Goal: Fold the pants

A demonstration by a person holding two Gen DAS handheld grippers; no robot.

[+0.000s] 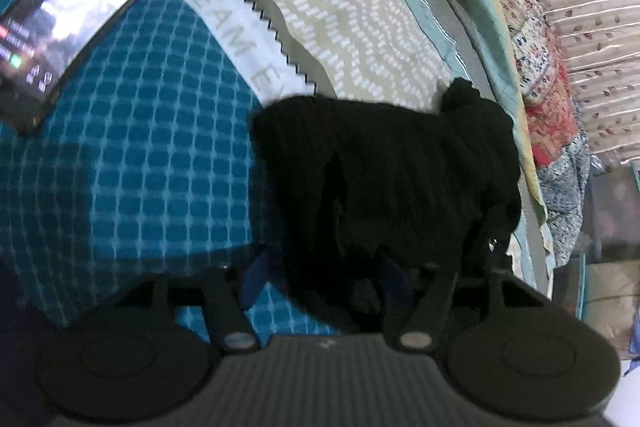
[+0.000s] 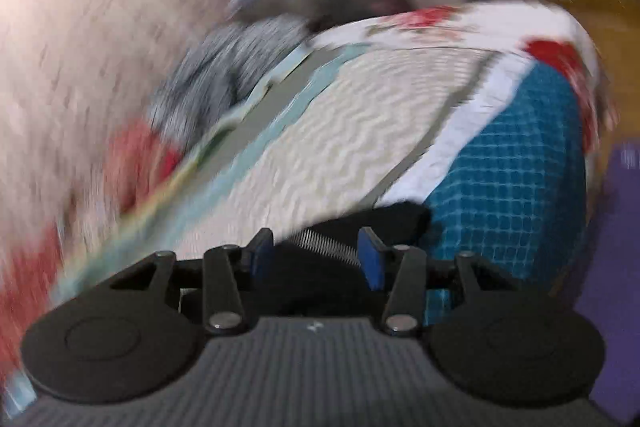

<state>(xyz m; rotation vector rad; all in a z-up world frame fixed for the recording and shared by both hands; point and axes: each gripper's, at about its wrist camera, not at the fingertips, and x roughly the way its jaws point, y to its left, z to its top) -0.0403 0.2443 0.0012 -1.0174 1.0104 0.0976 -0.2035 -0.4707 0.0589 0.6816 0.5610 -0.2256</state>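
Note:
The black pants [image 1: 384, 179] lie in a bunched, folded heap on the bed, partly on the blue checked cover [image 1: 140, 147] and partly on the beige zigzag cover [image 1: 340, 7]. My left gripper [image 1: 325, 279] is at the heap's near edge, its blue pads [image 1: 256, 279] spread apart. Dark cloth hangs loosely between them and half hides the right pad. In the blurred right wrist view, my right gripper [image 2: 316, 259] stands open. Only its spring shows between the blue pads [image 2: 370, 259], and a black edge of the pants [image 2: 400, 217] lies just beyond the fingertips.
A phone [image 1: 80, 15] with a lit screen lies on the blue cover at the upper left. A floral quilt [image 1: 540, 75] is bunched along the bed's far side against a leaf-print curtain [image 1: 592, 7]. The bed's corner [image 2: 576, 39] drops off to a wooden floor [image 2: 616, 27].

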